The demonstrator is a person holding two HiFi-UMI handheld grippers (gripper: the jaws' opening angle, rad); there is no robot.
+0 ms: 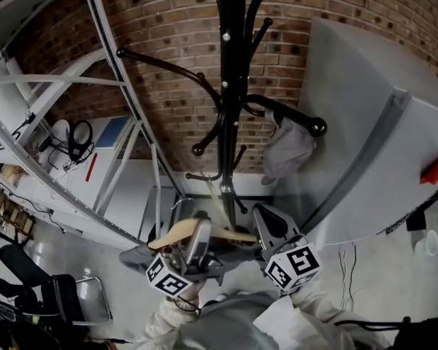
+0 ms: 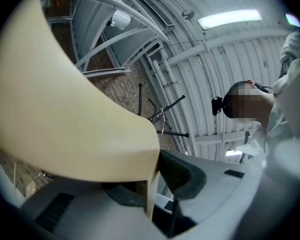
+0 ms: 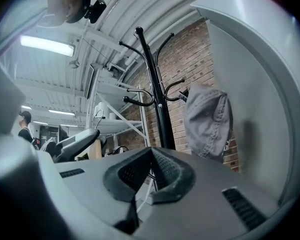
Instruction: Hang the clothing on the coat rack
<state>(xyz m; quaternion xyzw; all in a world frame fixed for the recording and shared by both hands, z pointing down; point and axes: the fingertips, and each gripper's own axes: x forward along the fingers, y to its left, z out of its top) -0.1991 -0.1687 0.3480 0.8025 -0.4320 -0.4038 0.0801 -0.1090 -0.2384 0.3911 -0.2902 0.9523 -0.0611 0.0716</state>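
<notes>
Hanger (image 2: 75, 109) fills the left gripper view: pale wood, smooth, and the left gripper (image 2: 152, 184) has its jaws pinching it on one thin edge. Right gripper (image 3: 150, 159) has its jaws pressed together with nothing visible between them. Head view shows both low in front of the coat rack (image 1: 232, 86), well short of any hook, with the grey clothing (image 1: 135, 257) draped under the hanger.

Risks as I read them:
- One-point pinch on smooth wood. Load hangs off to one side, so the hanger could pivot in the jaws and tip the clothing off.
- Right gripper carries nothing. If the cloth slides, nothing catches it.
- Can't make out the hanger's own hook in any view, so its heading at the rack is unknown. Bad angle means it glances off the arm instead of seating.
- Right-hand hook (image 1: 317, 127) already carries a grey garment (image 1: 286, 148). Going there risks knocking it down or stacking badly. Free lower hook (image 1: 198, 150) looks safer.
- Rack is a thin pole. A hard bump from either gripper may rock it.
- White frame (image 1: 124, 100) stands just left of the rack, a snag point for a wide swing.
</notes>
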